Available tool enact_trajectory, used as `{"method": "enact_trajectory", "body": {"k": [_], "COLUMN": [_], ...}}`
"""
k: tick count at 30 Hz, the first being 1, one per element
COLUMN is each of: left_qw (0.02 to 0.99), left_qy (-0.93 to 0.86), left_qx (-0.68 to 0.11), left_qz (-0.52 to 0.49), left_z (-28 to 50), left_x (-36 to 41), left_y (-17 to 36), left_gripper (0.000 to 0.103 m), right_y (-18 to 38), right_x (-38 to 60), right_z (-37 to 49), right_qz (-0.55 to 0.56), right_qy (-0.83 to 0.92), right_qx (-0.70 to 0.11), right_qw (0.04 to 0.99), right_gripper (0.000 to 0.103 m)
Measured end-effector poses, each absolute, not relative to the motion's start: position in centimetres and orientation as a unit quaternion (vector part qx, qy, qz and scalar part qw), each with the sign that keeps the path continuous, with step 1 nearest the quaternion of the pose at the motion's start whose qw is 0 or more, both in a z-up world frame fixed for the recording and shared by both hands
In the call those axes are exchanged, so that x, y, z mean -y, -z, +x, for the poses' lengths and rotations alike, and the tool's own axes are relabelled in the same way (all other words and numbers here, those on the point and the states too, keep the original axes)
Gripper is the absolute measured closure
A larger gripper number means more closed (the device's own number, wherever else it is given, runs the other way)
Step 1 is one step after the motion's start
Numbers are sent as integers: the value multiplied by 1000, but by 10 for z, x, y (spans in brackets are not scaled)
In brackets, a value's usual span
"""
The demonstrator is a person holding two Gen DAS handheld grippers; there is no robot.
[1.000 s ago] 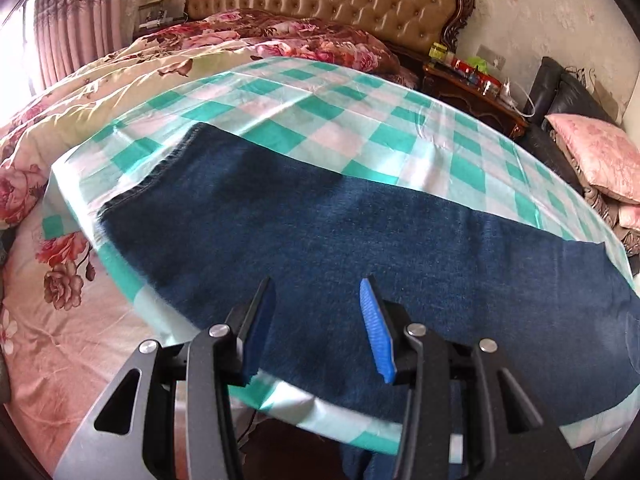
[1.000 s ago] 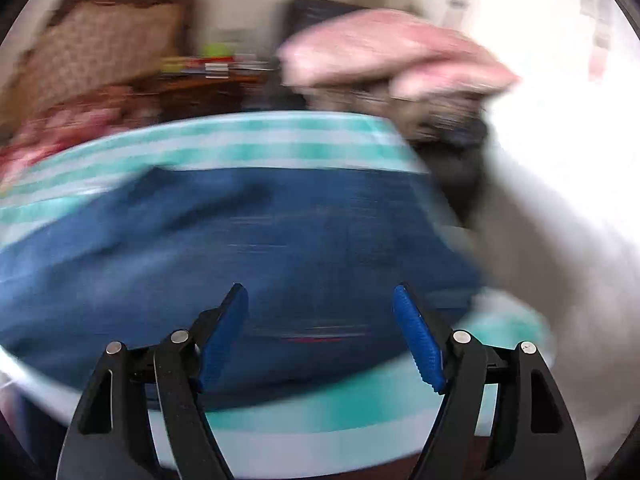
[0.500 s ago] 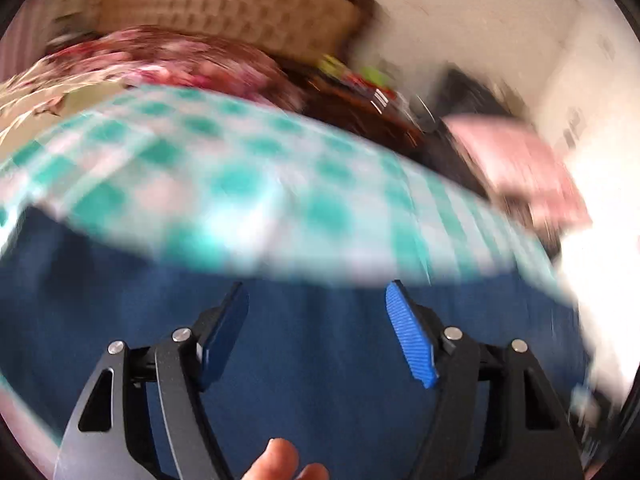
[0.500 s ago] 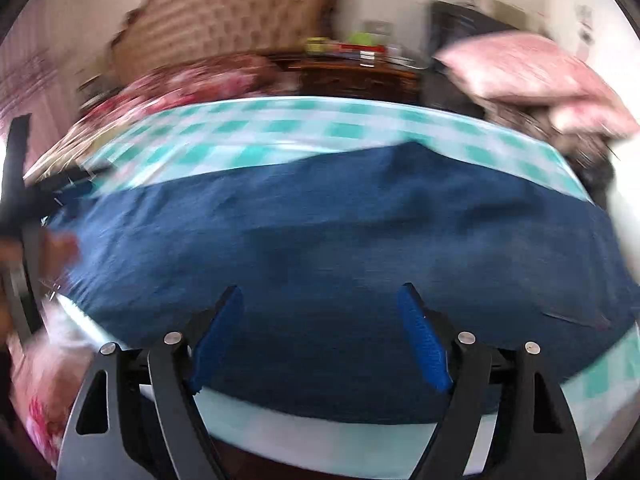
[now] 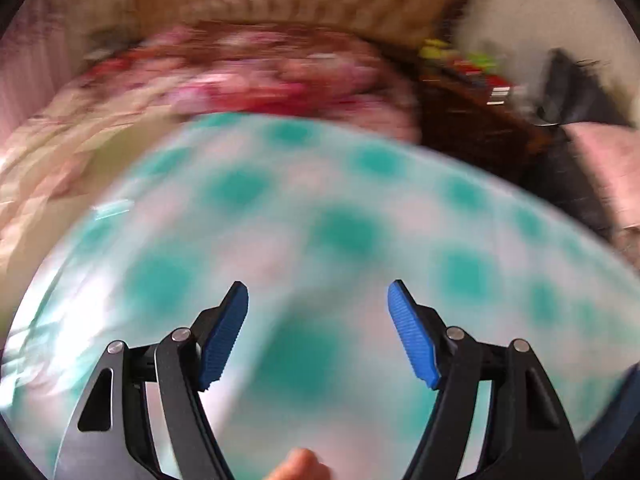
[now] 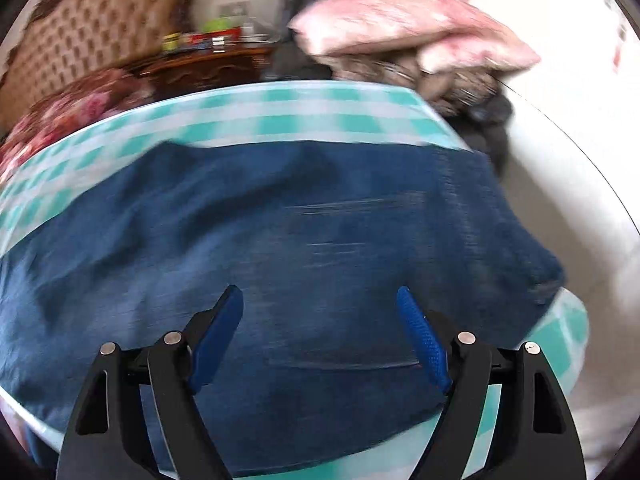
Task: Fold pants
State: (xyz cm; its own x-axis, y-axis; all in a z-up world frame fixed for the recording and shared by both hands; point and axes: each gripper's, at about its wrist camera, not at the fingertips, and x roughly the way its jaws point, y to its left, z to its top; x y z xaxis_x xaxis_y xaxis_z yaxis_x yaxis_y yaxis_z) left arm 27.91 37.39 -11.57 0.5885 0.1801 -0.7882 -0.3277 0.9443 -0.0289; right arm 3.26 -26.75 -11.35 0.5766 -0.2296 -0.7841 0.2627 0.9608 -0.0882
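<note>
Dark blue denim pants [image 6: 280, 240] lie flat across a table with a green and white checked cloth [image 6: 304, 120] in the right wrist view. My right gripper [image 6: 320, 332] is open and empty, low over the wide end of the pants. My left gripper [image 5: 318, 328] is open and empty over the bare checked cloth [image 5: 340, 232]; that view is blurred. Only a dark blue sliver of the pants [image 5: 616, 412] shows at its lower right edge. A fingertip [image 5: 300, 464] shows at the bottom.
A floral bed [image 5: 260, 80] with a tufted headboard [image 6: 92, 28] lies behind the table. A dark wood nightstand [image 6: 208, 64] holds small items. Pink pillows [image 6: 400, 24] sit on a dark chair at the back right. The table's right edge [image 6: 568, 340] drops off.
My left gripper has opened wider and swung off the pants to over the bare checked cloth. My right gripper has stayed open and panned back toward the wide end of the pants.
</note>
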Motion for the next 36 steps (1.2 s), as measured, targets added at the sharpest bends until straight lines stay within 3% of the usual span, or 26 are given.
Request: {"method": "enact_trajectory", "body": {"k": [4,9,16,19,23,24,25,26,36], "left_qw": [882,900,947,928,906,898,886,884,845], "left_qy": [-134,-72,-60,-68,-110,-132,-171,-182,-251], "left_qx": [-445,-426,-302,-349,-398,-411,-425,-425,-471], "left_qz": [-72,-56,-94,-108,-90,-84,-73,-71,-31], "left_z": [163,68,117,152,122,113,98,86,56], "left_x": [-384,-322,-279,-282,-300,-309,-322,-332,-372], "left_y": [110,105,42,52,80,87,95,99,127], "left_gripper": [27,23,19,18,18,22,32,35,43], "right_y": [119,124,96,101,123,127,130,132,91], "right_x": [310,335,324,332,362,374,381,386,378], "right_z": [24,12,21,28,20,11,4,-2,-8], "right_qz": [25,52,40,59,61,72,78,79,43], "right_qy": [166,178,147,129,176,182,181,176,167], "right_qx": [-454,-453,-415,-427,-470,-472,-474,-476,-434], "right_qw": [875,872,897,893,863,859,858,858,884], "right_gripper": [27,27,24,22,23,23,23,21,18]}}
